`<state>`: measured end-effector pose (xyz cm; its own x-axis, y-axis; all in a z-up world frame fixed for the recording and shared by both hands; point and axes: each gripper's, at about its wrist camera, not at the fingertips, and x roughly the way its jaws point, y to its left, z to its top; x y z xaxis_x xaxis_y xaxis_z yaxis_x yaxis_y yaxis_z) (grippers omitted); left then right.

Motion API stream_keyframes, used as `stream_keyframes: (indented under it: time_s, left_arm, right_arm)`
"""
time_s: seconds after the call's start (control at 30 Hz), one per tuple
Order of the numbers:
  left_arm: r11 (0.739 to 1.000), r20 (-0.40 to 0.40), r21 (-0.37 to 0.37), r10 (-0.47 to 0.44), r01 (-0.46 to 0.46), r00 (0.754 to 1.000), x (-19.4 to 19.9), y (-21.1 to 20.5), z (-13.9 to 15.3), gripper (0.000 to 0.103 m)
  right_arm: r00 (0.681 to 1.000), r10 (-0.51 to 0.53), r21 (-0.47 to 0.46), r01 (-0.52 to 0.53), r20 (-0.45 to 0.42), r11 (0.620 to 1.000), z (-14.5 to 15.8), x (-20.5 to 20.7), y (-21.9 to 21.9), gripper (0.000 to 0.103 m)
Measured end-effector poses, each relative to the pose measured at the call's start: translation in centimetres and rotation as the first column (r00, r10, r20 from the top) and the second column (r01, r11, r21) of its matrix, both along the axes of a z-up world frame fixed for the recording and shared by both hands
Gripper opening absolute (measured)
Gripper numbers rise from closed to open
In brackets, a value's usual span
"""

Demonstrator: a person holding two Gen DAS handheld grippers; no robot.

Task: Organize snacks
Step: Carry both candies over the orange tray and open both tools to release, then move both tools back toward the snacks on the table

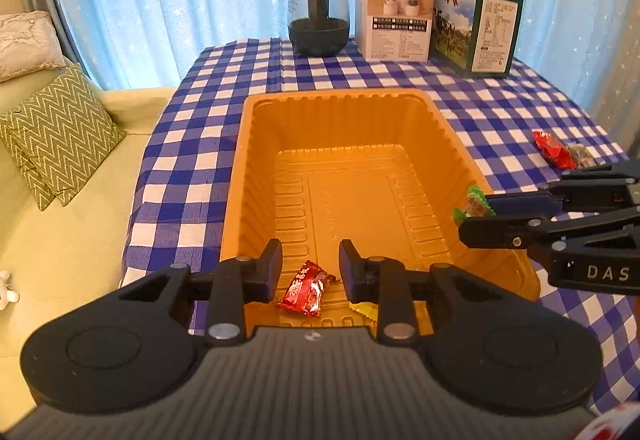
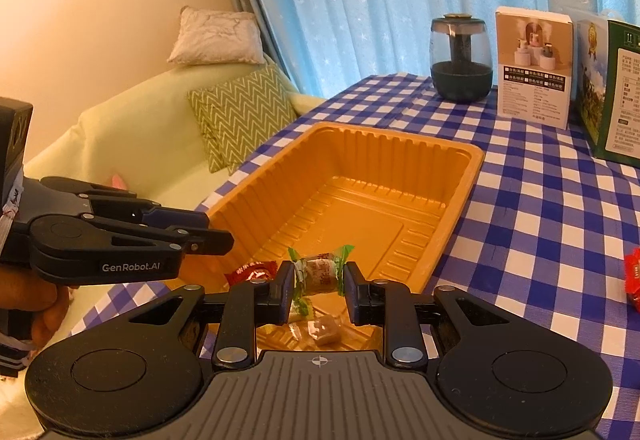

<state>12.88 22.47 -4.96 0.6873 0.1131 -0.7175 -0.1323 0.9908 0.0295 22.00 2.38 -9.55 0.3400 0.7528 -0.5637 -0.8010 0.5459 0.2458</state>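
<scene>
An orange plastic tray [image 1: 336,94] [image 2: 400,138] sits on the blue checked tablecloth. My left gripper [image 1: 310,266] [image 2: 218,236] hangs open over the tray's near end. A red-wrapped candy [image 1: 306,288] [image 2: 250,272] lies on the tray floor below the gap, and neither pad presses on it. My right gripper [image 2: 319,276] [image 1: 478,218] is shut on a green-wrapped candy [image 2: 320,280] [image 1: 474,204], held above the tray's right rim. A brown candy [image 2: 324,332] in clear wrap and a pale one [image 2: 300,310] lie in the tray's near corner.
Red snack packets [image 1: 554,150] [image 2: 634,280] lie on the cloth right of the tray. A dark glass jar [image 1: 318,20], a white box [image 1: 394,16] and a green box [image 1: 480,24] stand at the back. A sofa with cushions [image 1: 60,132] adjoins the table's left edge.
</scene>
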Motion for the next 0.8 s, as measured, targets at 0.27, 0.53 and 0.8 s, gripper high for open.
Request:
stream_keyframes:
  time_s: [0.27, 0.53, 0.8]
  left_arm:
    - [1.0, 0.013, 0.0, 0.007, -0.007, 1.0, -0.4, -0.2, 0.2, 0.031]
    - [1.0, 0.036, -0.009, -0.003, 0.004, 0.999, -0.5, -1.5, 1.1, 0.035]
    - [0.996, 0.075, -0.034, -0.078, 0.081, 0.994, 0.2, -5.8, 2.6, 0.047]
  right_arm:
    - [1.0, -0.02, 0.033, 0.021, -0.001, 0.999, 0.9, 0.3, -1.2, 0.065]
    - [0.994, -0.112, 0.061, 0.111, 0.011, 0.992, 2.3, 0.8, -4.8, 0.065]
    - [0.961, -0.276, 0.066, 0.273, 0.035, 0.96, 3.2, 0.5, -11.6, 0.065]
